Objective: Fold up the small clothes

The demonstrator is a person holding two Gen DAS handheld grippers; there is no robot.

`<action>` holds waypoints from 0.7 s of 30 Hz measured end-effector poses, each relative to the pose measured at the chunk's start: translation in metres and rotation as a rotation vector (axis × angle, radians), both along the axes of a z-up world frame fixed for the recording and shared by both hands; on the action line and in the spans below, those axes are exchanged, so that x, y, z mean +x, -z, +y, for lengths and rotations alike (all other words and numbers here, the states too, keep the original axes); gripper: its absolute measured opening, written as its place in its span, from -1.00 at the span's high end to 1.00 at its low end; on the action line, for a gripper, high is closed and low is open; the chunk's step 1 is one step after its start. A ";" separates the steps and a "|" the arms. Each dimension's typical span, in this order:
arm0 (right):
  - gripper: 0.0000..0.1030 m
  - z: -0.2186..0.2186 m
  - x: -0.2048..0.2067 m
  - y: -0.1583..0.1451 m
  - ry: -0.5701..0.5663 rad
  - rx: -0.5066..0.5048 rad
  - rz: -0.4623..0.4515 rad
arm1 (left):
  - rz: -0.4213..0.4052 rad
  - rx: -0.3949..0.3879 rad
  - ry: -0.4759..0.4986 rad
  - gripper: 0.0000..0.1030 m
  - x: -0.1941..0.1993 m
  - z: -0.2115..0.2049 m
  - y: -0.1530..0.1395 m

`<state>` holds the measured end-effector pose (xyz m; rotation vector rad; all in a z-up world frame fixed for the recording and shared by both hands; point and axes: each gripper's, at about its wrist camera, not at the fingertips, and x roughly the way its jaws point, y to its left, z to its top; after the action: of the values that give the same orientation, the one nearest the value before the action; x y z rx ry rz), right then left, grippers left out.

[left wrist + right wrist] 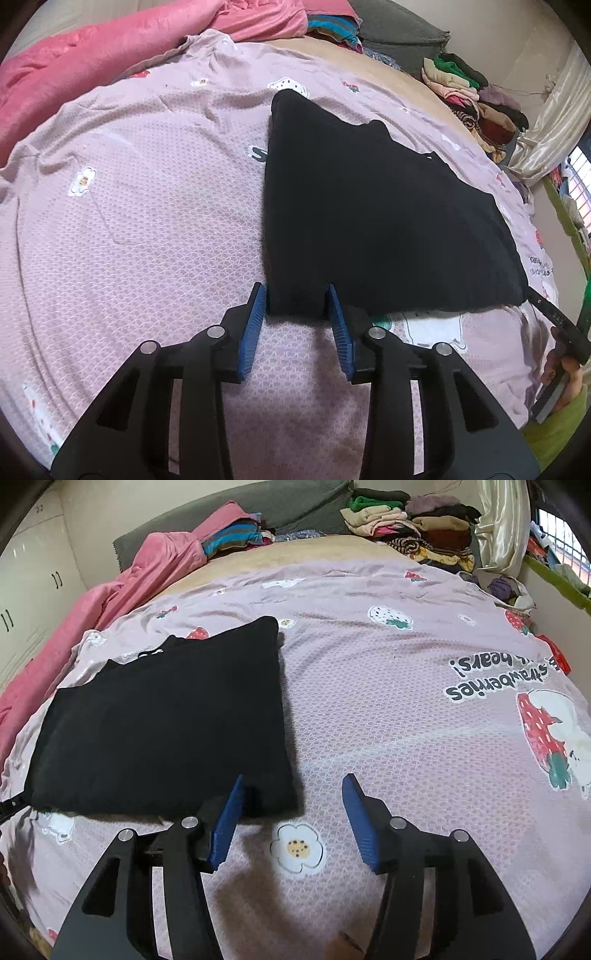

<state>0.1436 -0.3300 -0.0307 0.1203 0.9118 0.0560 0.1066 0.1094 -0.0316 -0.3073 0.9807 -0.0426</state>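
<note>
Pink quilted bedspread [388, 709] is the work surface, flat under both tools. Black garment [369, 221] lies on it, already folded to a rough rectangle. Left gripper [297, 306]: near-left corner of the garment sits between the blue pads [255, 325], jaws part open, small gaps both sides, so no visible clamp. Right gripper [291, 805]: jaws about half open and empty; near-right corner lies just inside its left finger. My read: both straddle the near edge to lift it for the next fold.
</note>
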 end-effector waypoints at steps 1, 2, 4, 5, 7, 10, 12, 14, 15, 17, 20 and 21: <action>-0.12 0.000 -0.002 -0.002 -0.001 0.002 -0.006 | -0.003 0.005 0.000 0.43 -0.001 0.000 -0.001; -0.18 0.000 -0.004 -0.003 0.000 0.002 -0.010 | -0.006 0.008 0.001 0.38 -0.002 0.000 -0.003; -0.27 0.002 -0.008 -0.006 -0.004 -0.001 -0.022 | -0.014 0.015 0.004 0.29 -0.005 -0.001 -0.006; -0.32 0.002 -0.011 -0.007 -0.004 -0.002 -0.026 | -0.017 0.020 0.005 0.25 -0.007 -0.002 -0.007; -0.37 0.004 -0.015 -0.010 -0.006 -0.007 -0.036 | -0.024 0.026 0.009 0.16 -0.010 -0.003 -0.010; -0.51 0.005 -0.021 -0.016 -0.006 -0.001 -0.053 | -0.031 0.035 0.013 -0.02 -0.014 -0.005 -0.014; -0.59 0.007 -0.024 -0.020 -0.009 0.002 -0.066 | -0.039 0.039 0.018 -0.17 -0.018 -0.006 -0.018; -0.73 0.008 -0.029 -0.026 -0.009 -0.009 -0.083 | -0.045 0.043 0.022 -0.31 -0.020 -0.008 -0.020; -0.75 0.009 -0.032 -0.029 -0.008 -0.015 -0.093 | -0.047 0.044 0.025 -0.42 -0.021 -0.009 -0.022; -0.85 0.011 -0.035 -0.033 -0.010 -0.023 -0.104 | -0.054 0.051 0.030 -0.58 -0.024 -0.011 -0.025; -0.87 0.012 -0.039 -0.038 -0.008 -0.035 -0.118 | -0.062 0.059 0.035 -0.80 -0.028 -0.014 -0.029; -0.87 0.013 -0.041 -0.040 -0.006 -0.038 -0.123 | -0.065 0.066 0.035 -0.81 -0.029 -0.015 -0.030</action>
<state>0.1023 -0.3170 0.0090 0.0782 0.7898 0.0517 0.0773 0.0947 -0.0013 -0.2269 0.9214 -0.0516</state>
